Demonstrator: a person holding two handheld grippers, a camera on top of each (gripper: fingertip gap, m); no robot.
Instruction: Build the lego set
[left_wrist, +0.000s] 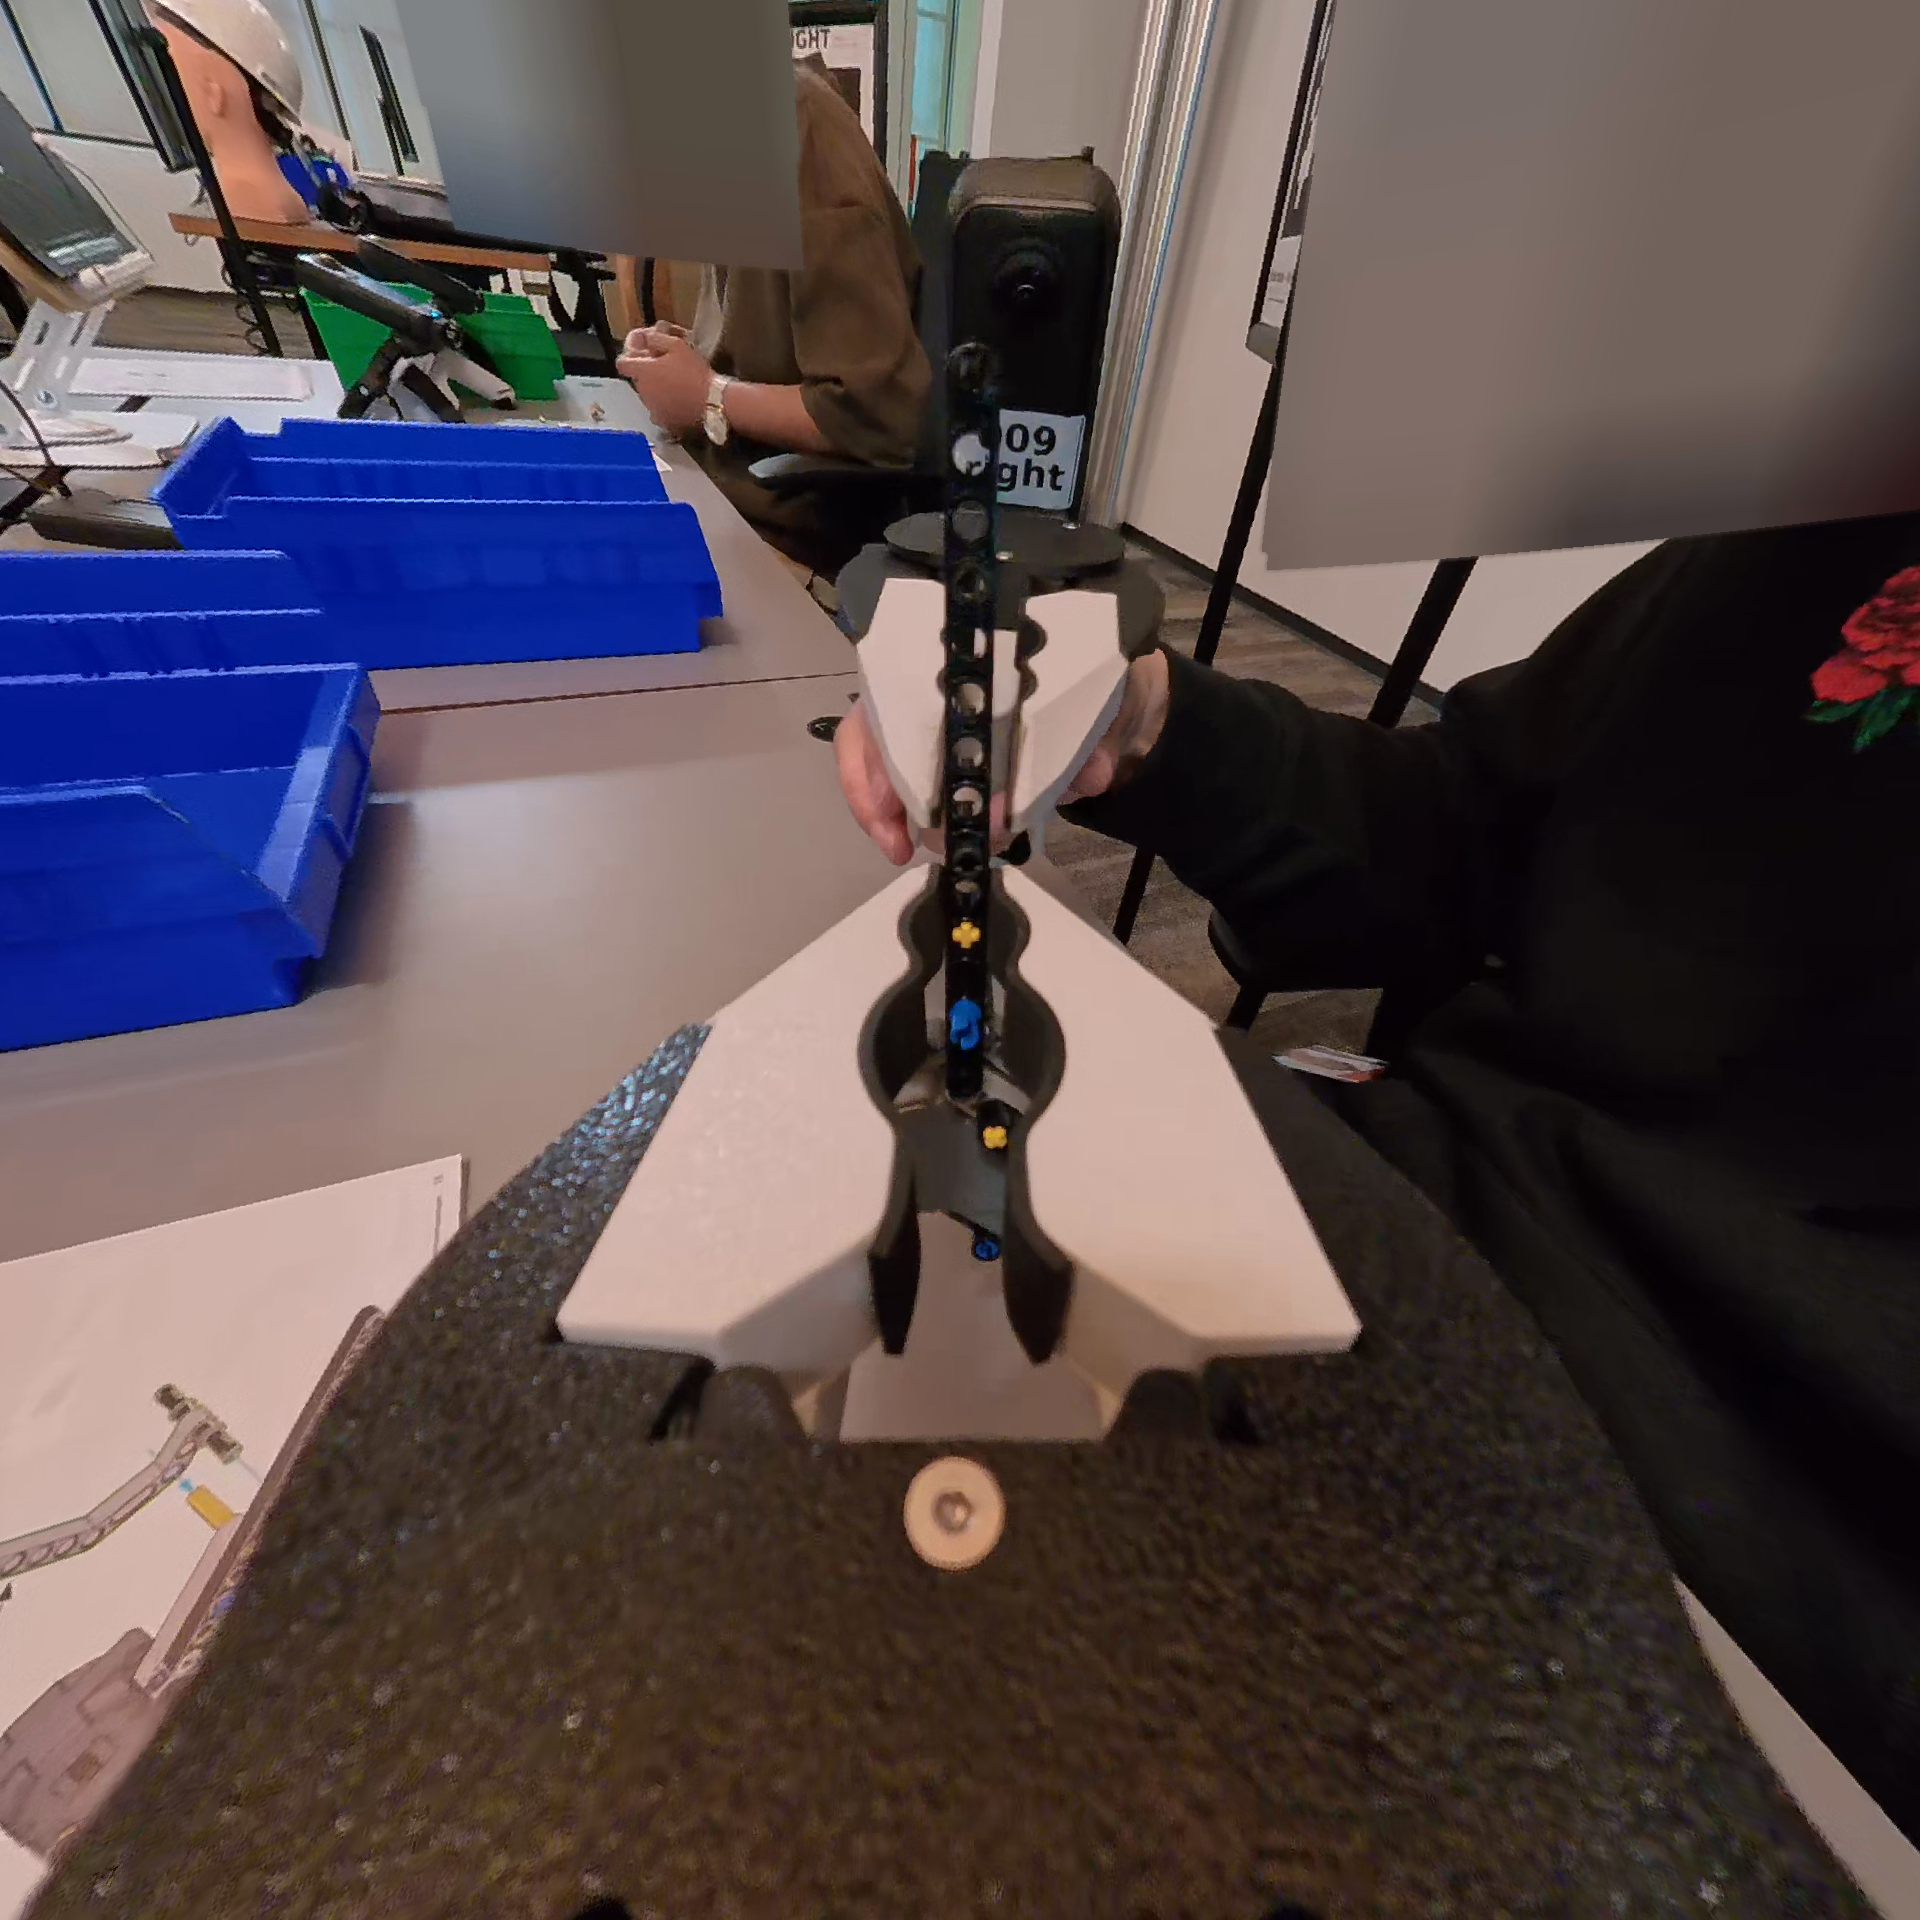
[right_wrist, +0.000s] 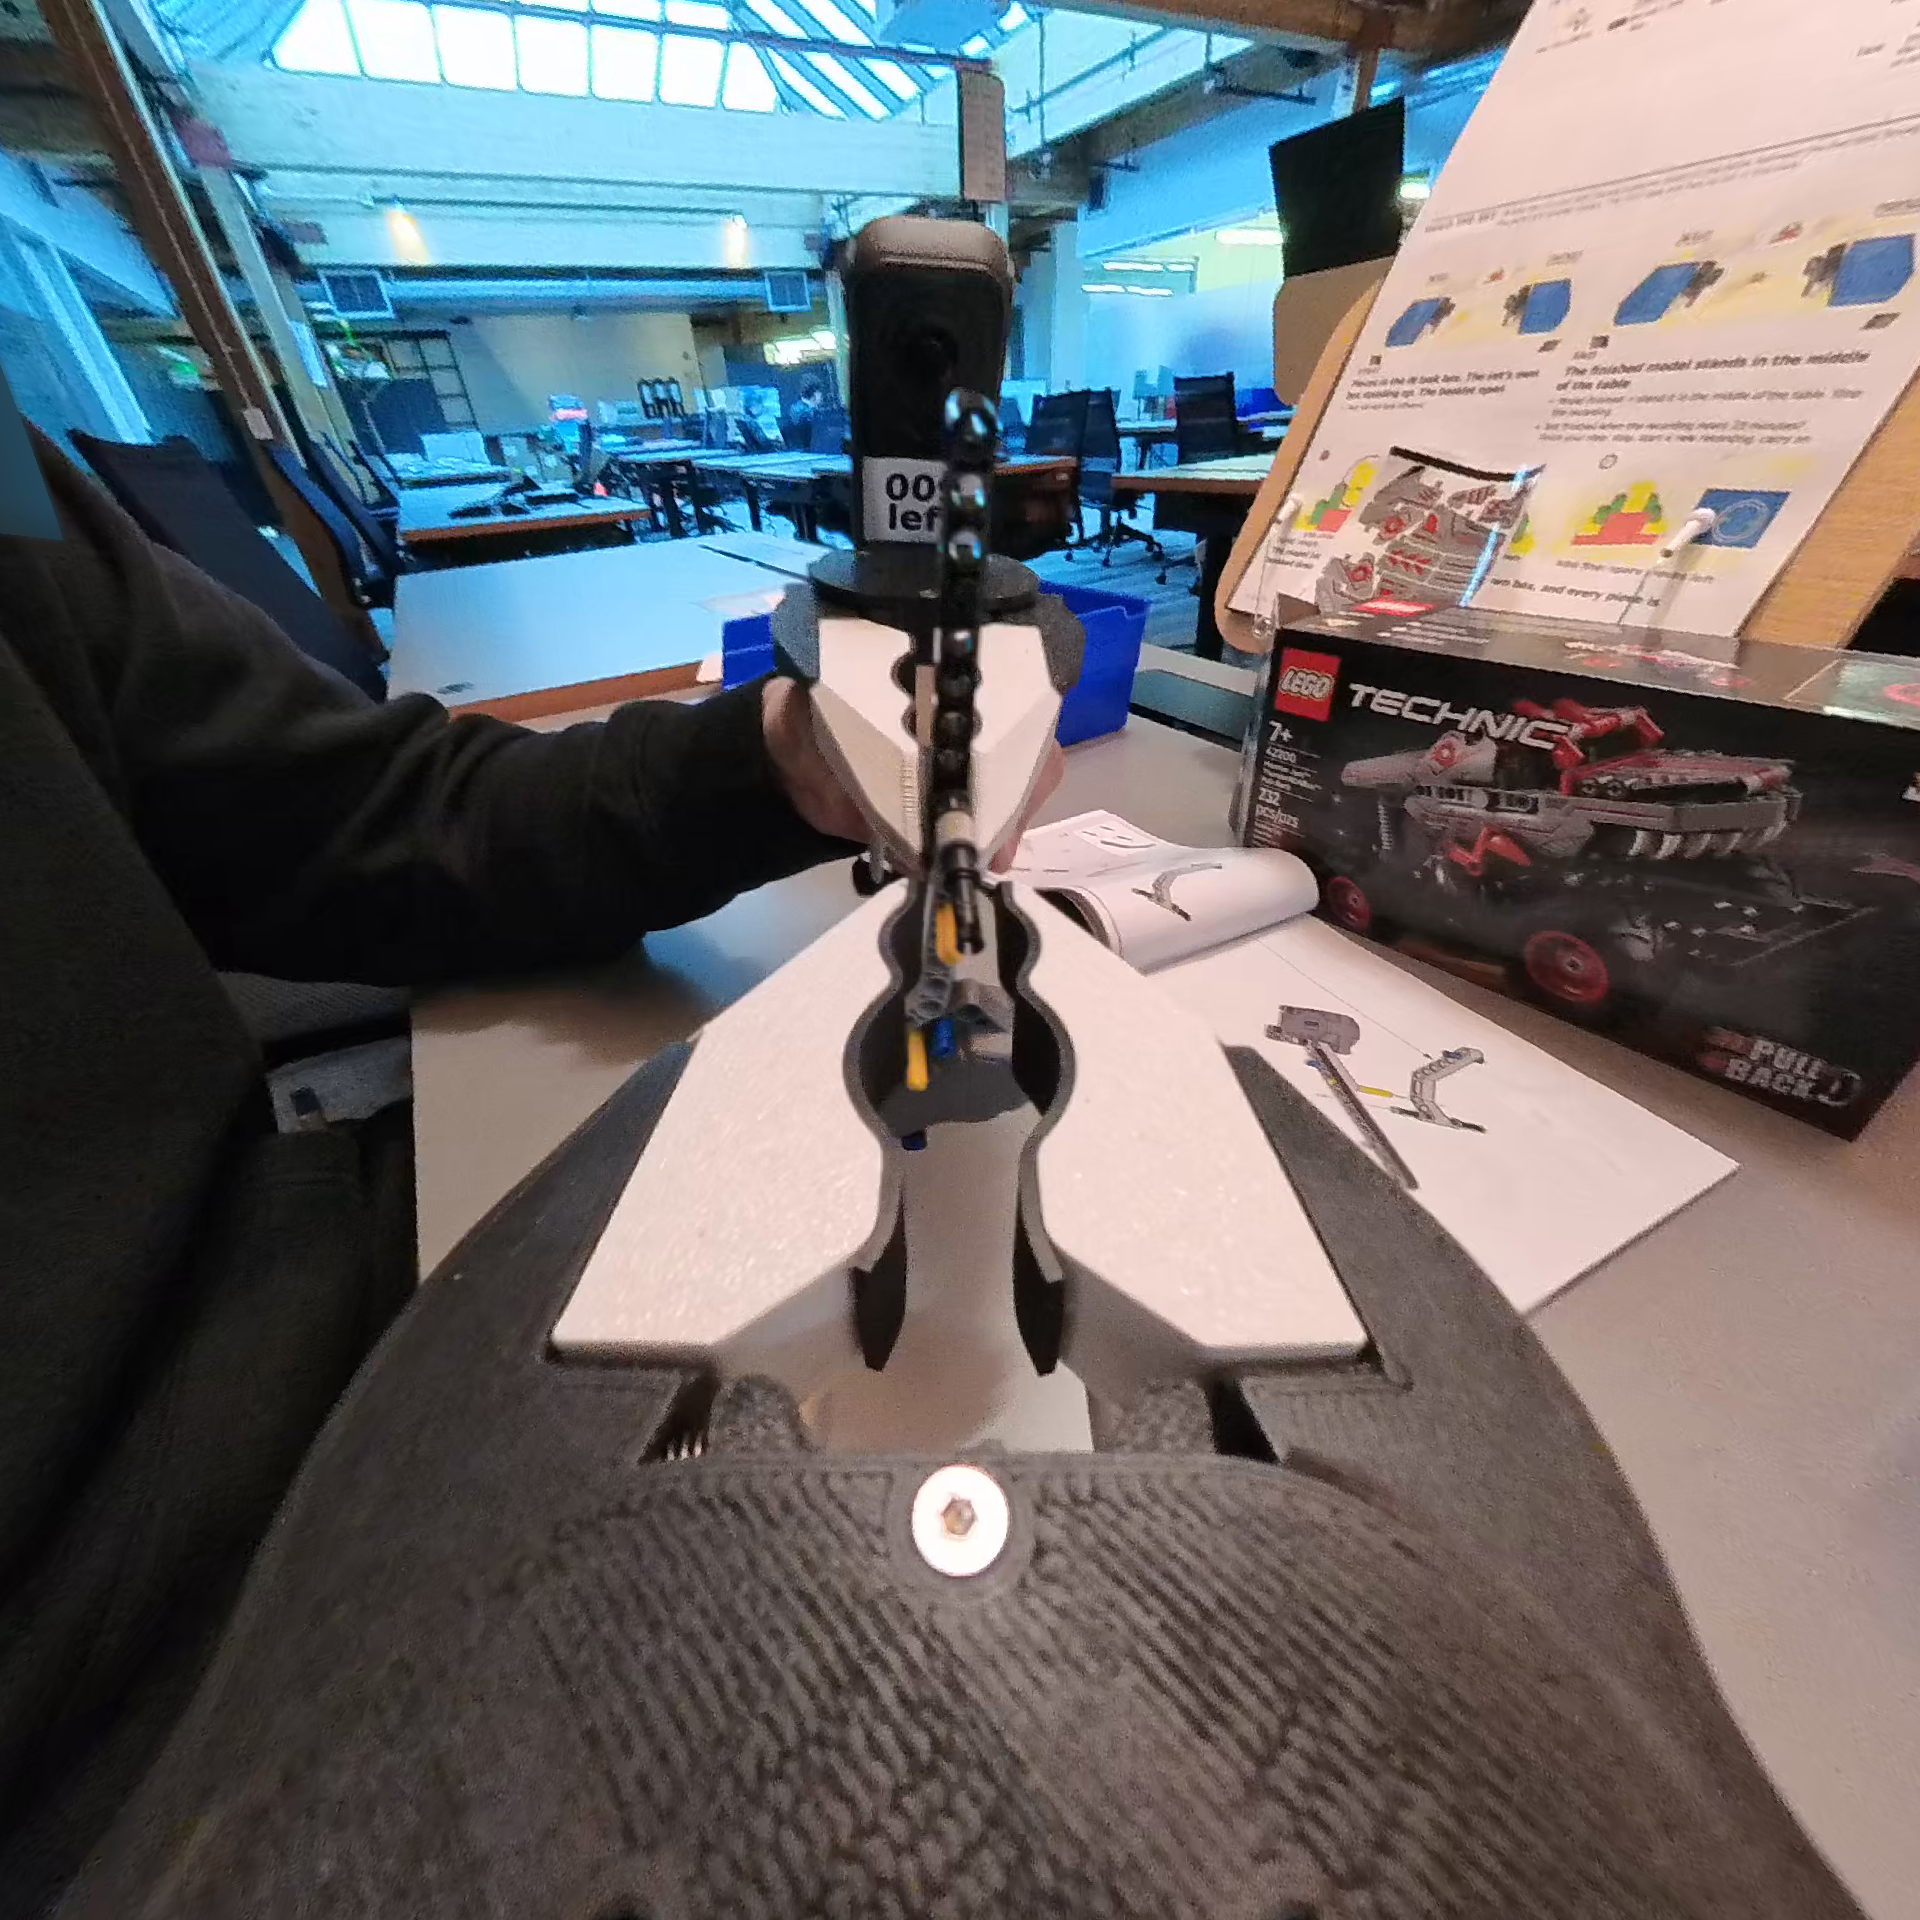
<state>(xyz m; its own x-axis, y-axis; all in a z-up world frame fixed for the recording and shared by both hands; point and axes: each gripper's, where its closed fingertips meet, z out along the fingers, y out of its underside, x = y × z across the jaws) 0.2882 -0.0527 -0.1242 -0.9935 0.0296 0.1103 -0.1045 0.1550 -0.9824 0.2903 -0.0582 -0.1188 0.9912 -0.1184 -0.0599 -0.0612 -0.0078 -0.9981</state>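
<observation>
Two grippers, left gripper and right gripper, face each other above the grey worktop, fingers closed on one long black perforated plastic beam carrying few pins; most building apparently remains.

The left tool and the right tool point at each other, tips nearly touching. Both have their white fingers squeezed close together. A hand in a black sleeve holds each one up.
</observation>
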